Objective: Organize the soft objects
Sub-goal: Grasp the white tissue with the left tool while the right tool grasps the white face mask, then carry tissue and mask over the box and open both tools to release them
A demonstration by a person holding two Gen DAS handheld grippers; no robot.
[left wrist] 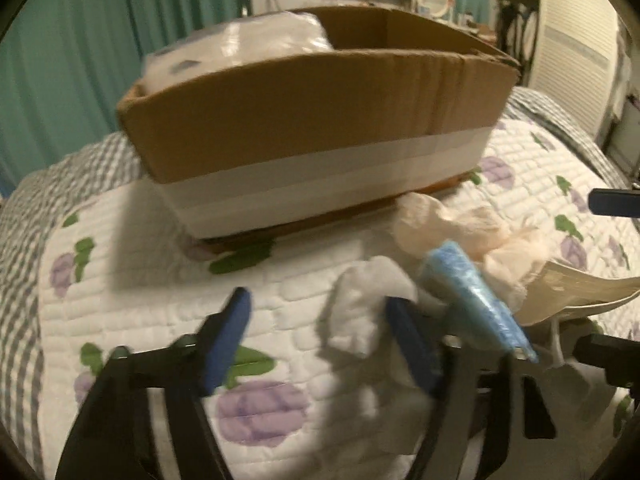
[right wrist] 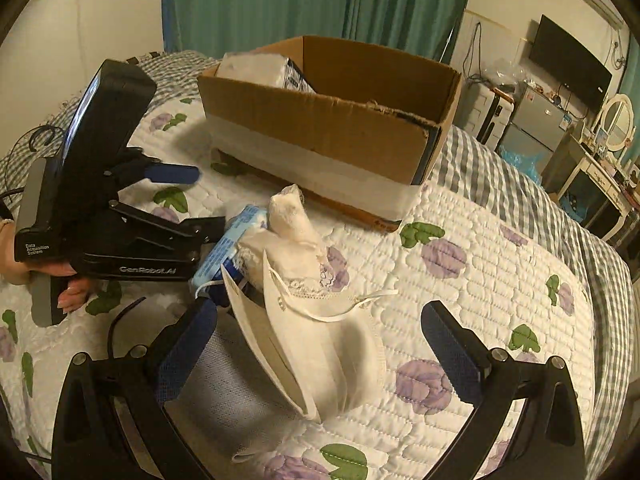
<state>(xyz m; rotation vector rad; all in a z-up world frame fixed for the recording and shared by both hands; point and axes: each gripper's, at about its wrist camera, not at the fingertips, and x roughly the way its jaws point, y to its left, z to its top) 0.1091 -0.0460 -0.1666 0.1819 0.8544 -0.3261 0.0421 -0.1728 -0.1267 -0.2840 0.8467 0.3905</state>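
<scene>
My left gripper (left wrist: 320,340) is open, low over the quilt. A crumpled white wad (left wrist: 360,312) lies between its blue fingers and touches the right one; the left finger stands apart from it. Just right of that finger lies a blue wrapped pack (left wrist: 476,300), with a pale pink bundle (left wrist: 460,228) behind it. My right gripper (right wrist: 320,344) is wide open around a white face mask (right wrist: 320,360), not pressing it. The pack (right wrist: 228,248) and the bundle (right wrist: 292,216) lie beyond the mask. The left gripper (right wrist: 200,200) reaches in from the left.
An open cardboard box (left wrist: 320,120) with a white tape band stands on the flowered quilt (left wrist: 160,300) behind the pile, with white plastic-wrapped packs (right wrist: 256,68) at its left end. A hand (right wrist: 68,280) holds the left tool. Green curtains hang behind; furniture stands right of the bed.
</scene>
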